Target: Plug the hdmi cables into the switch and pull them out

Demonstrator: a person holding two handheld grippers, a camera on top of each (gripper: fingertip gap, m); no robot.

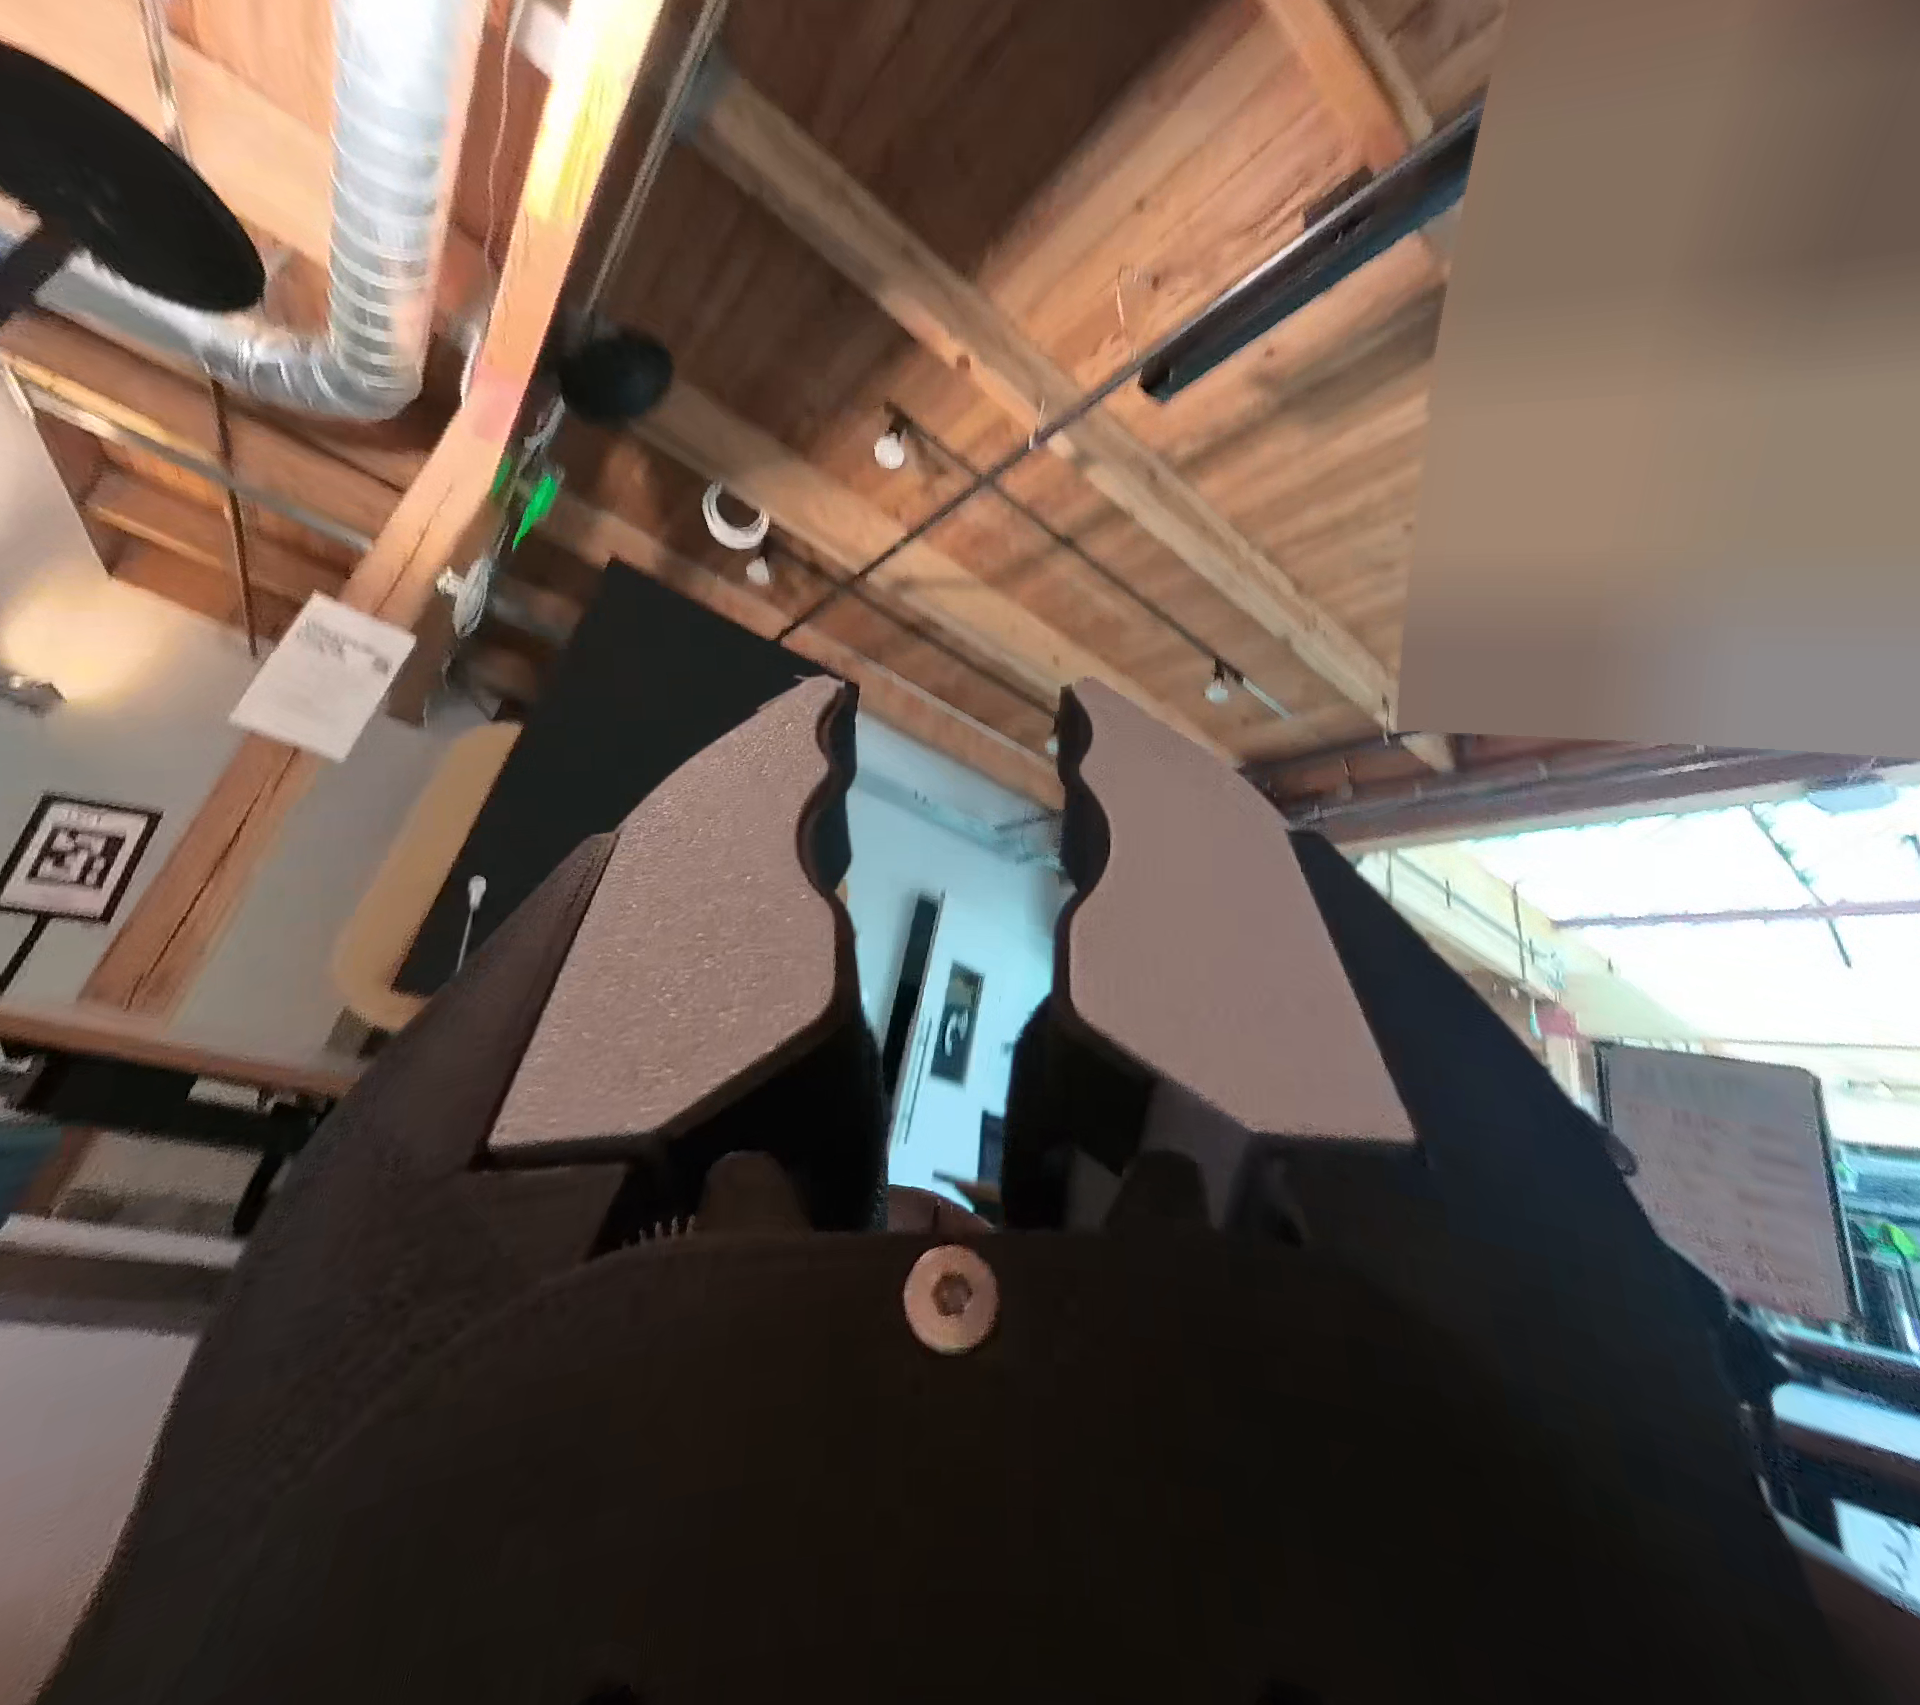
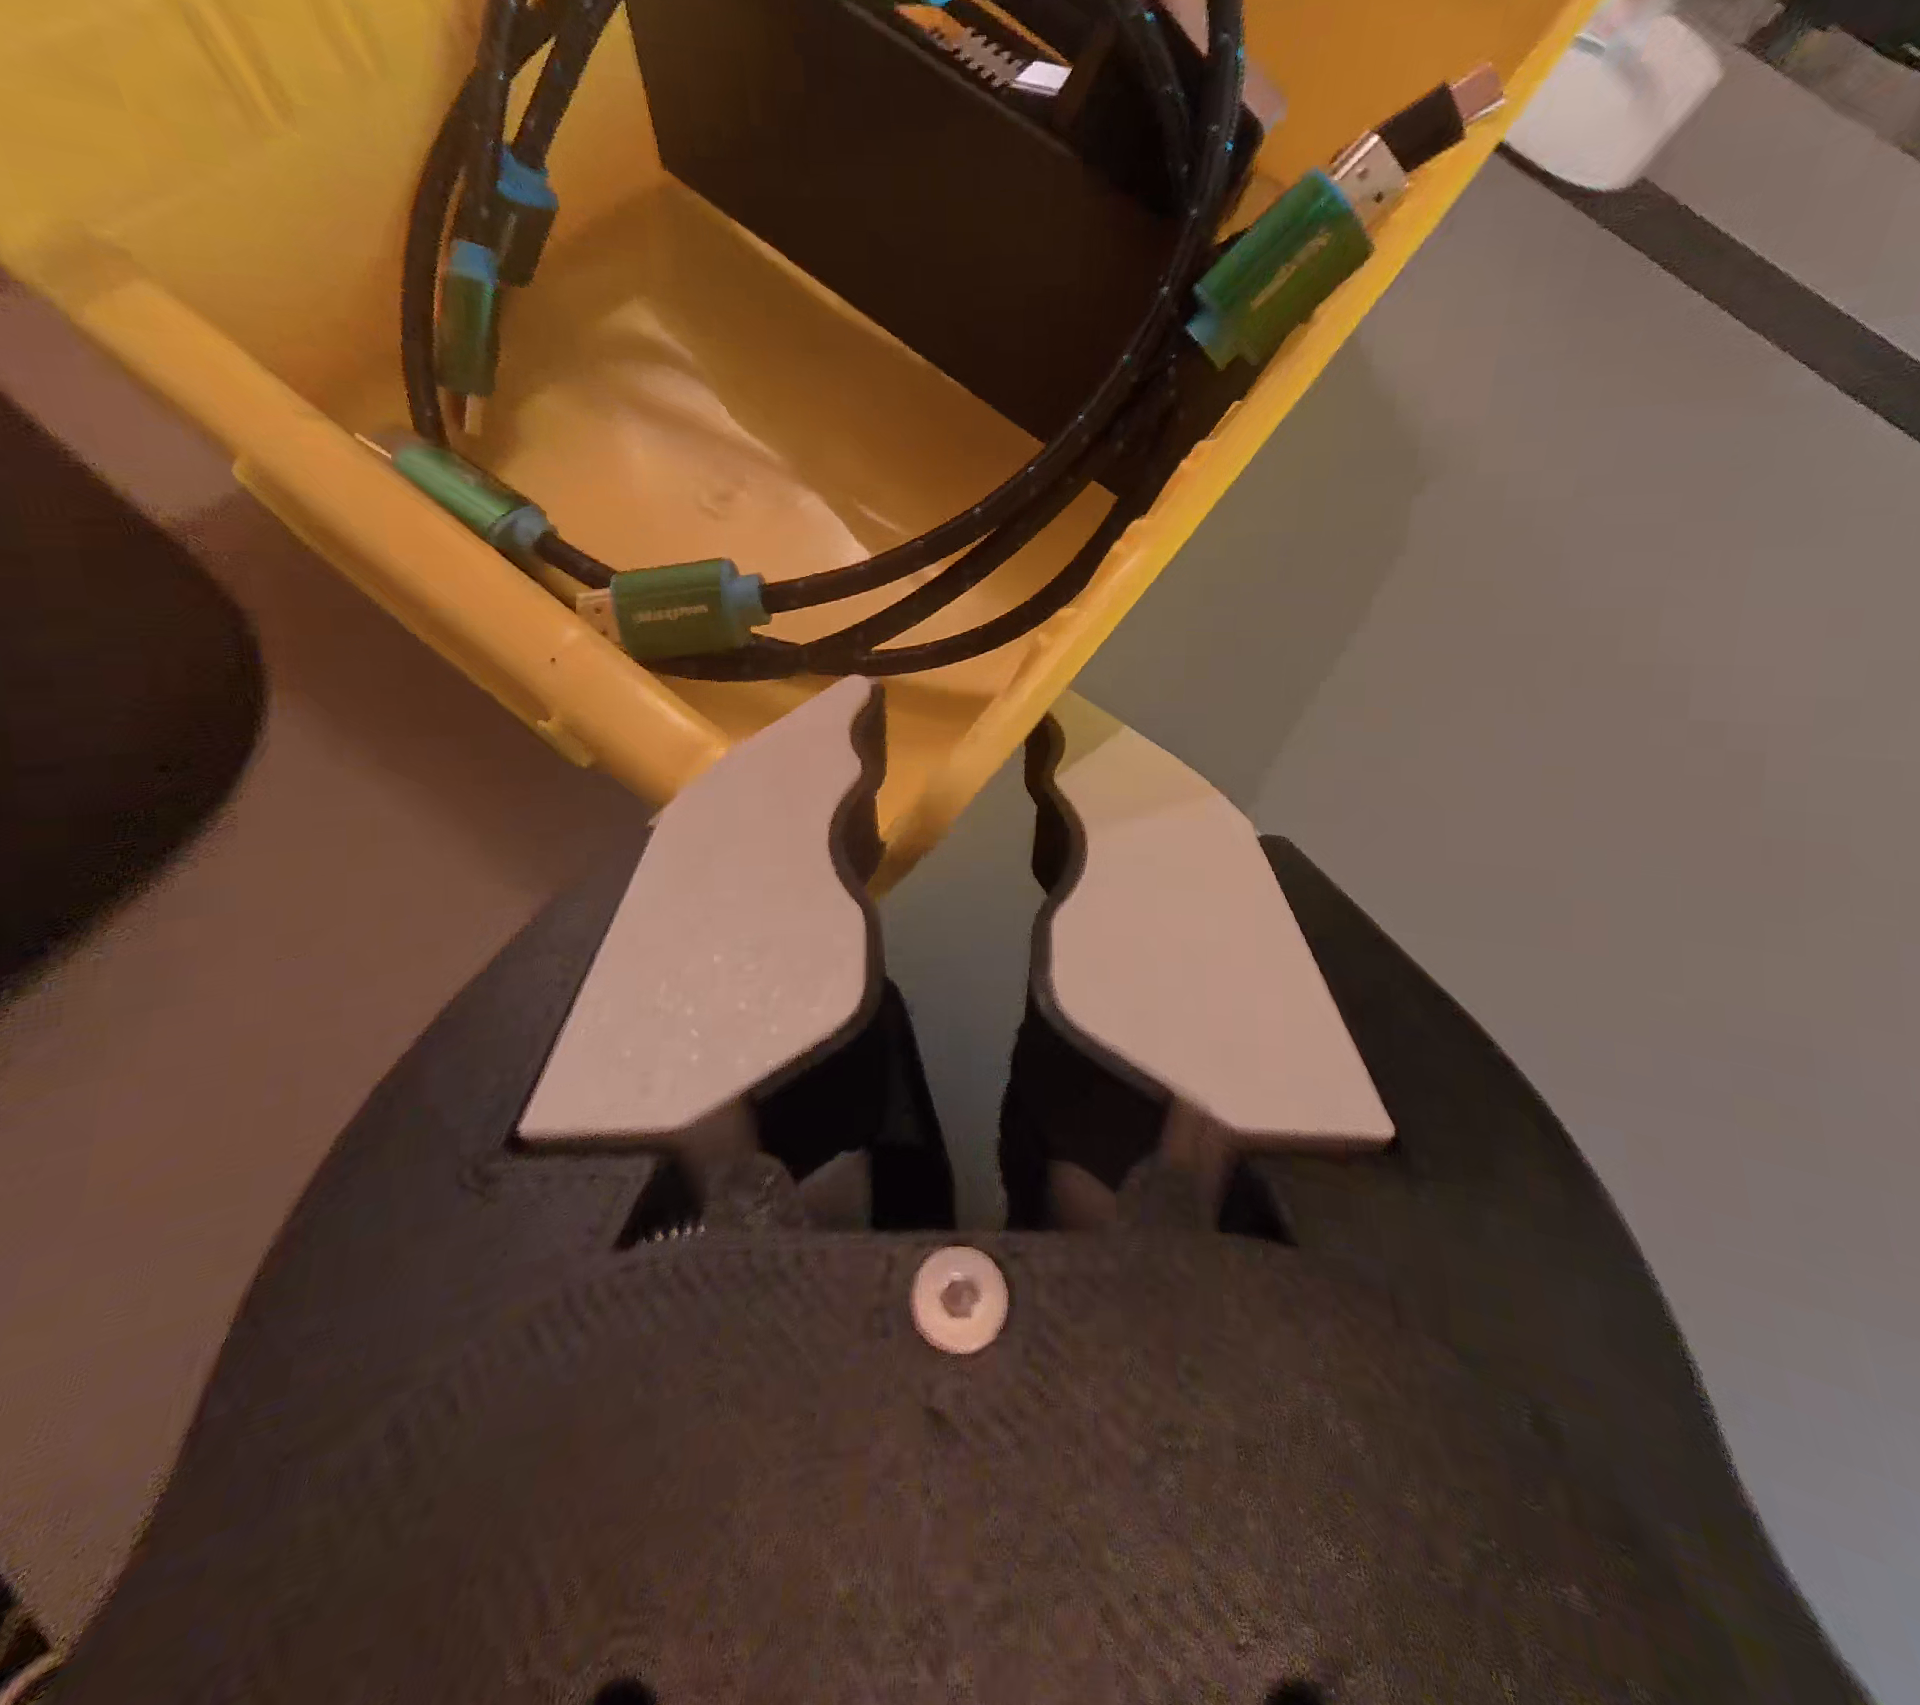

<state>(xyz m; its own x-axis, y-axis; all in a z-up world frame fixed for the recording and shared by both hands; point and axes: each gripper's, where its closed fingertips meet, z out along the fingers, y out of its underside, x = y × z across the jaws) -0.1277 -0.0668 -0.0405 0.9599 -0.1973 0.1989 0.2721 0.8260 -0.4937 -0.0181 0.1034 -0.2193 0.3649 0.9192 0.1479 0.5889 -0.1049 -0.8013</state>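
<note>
Bin (image 2: 312, 45), yellow, sits on the grey desk (image 2: 1558, 720) with the black switch (image 2: 883, 221) propped against its far wall and braided hdmi cables (image 2: 1039, 533) looped over it, one green plug (image 2: 1283, 268) hanging at the right rim, another (image 2: 681, 611) at the near edge. Right gripper (image 2: 956, 746) hovers over the bin's near corner, jaws apart and empty; left gripper (image 1: 956, 725) points at the wooden ceiling (image 1: 1039, 149), jaws likewise parted, holding nothing. Risk, as I judge it: the tangled loops may drag the unsteadied switch or a second cable out when one plug is lifted.
</note>
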